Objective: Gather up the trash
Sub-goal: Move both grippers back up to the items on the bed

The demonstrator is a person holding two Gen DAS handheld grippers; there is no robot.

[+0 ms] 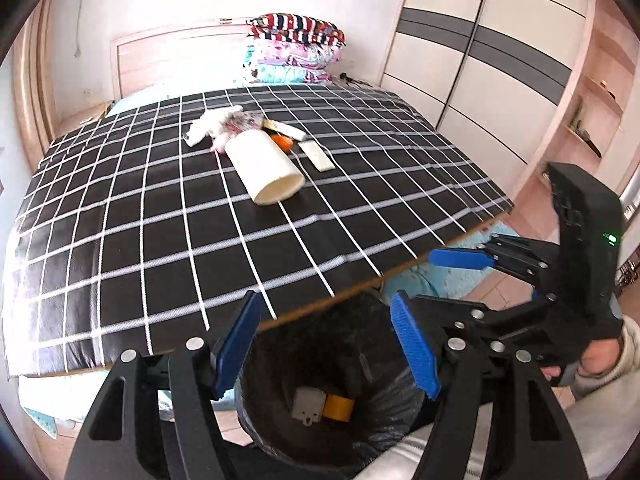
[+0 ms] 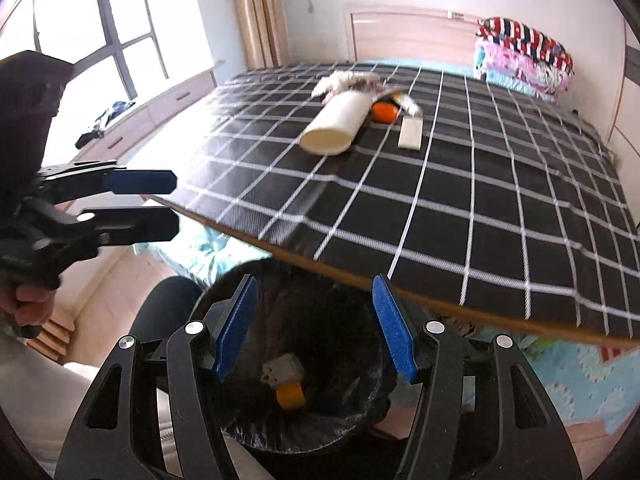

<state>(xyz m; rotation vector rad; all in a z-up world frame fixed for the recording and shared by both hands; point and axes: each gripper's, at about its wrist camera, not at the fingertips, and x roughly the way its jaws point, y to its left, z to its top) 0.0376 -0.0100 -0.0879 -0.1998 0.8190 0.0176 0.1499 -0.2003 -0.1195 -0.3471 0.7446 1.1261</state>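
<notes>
Hovering both tools over the bin [image 1: 320, 408], which I take as my landmark. It sits on the floor just under the near edge of the board [image 1: 120, 240], so anything lifted off the board can be dropped straight in without a long carry.

Left gripper [image 1: 324, 340]: jaws spread, nothing between the pads, angled down at the bin mouth. Right gripper [image 2: 316, 324]: jaws likewise spread and bare, also tipped toward the bin, standing just beside the left one.

In the bin: a grey box [image 2: 282, 368] and a yellow tape roll [image 2: 290, 396], touching, lying on the black liner at the bottom. I judge these as trash already collected.

Beyond the bin, well out on the board: the rest of the trash, bunched in one heap.
- Tube [image 1: 264, 164], cream, lying on its side, open end toward the bin. It is the nearest piece.
- Tissue [image 1: 208, 124], crumpled, behind the tube's far end.
- Orange piece [image 2: 385, 112], tucked against the tube on its far right side.
- White strip [image 2: 411, 133], flat, just right of the tube.
- A patterned wrapper and another pale item in the heap; I cannot tell exactly what they are.

Judgement: task partly done. The heap is well apart from the bin, so each piece needs a reach forward and a carry back. The tube looks wide for these jaws; I would grip it across its side. The flat strip may be hard to lift off the cloth.
</notes>
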